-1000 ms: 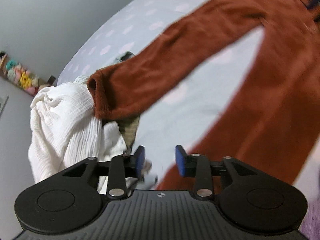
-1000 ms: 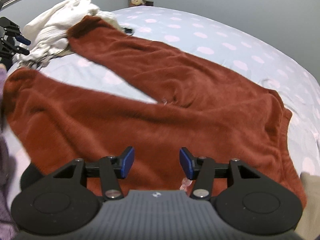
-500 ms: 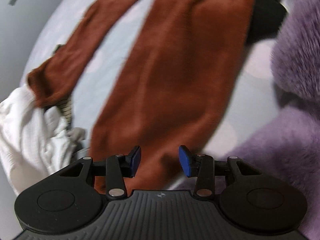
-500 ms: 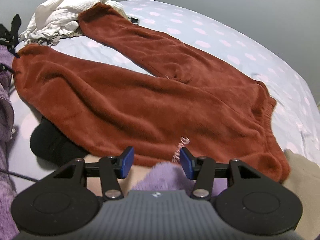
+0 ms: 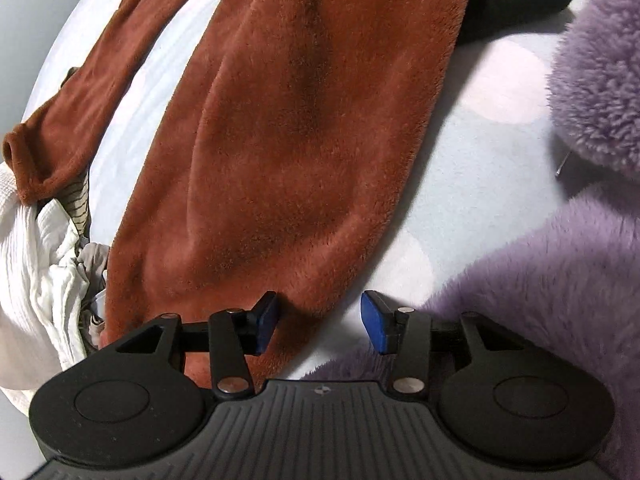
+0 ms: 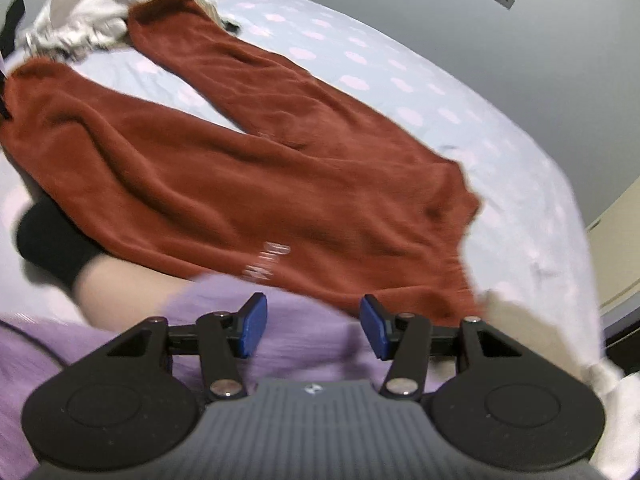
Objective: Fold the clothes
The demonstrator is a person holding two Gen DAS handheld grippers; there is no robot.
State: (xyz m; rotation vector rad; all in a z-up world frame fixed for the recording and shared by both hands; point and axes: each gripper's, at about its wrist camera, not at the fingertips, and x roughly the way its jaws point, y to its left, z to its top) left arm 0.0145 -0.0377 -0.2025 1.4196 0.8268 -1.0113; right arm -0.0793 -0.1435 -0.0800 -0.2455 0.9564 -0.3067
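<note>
A: Item one?
B: Rust fleece trousers (image 6: 256, 184), spread flat on the bed (image 6: 400, 80), legs splayed towards the heap of white laundry (image 5: 36, 264) at the far edge.
A: Left gripper (image 5: 318, 322)?
B: Over the nearer leg's cuff; fingers (image 5: 266, 320) spreading wider, nothing pinched, one just at the cuff's edge.
A: Right gripper (image 6: 312, 328)?
B: Fingers parted, empty, above purple fleece clothing (image 6: 280, 332) near the waistband.
A: Other?
B: A black sock (image 6: 52, 236) by the trousers.
</note>
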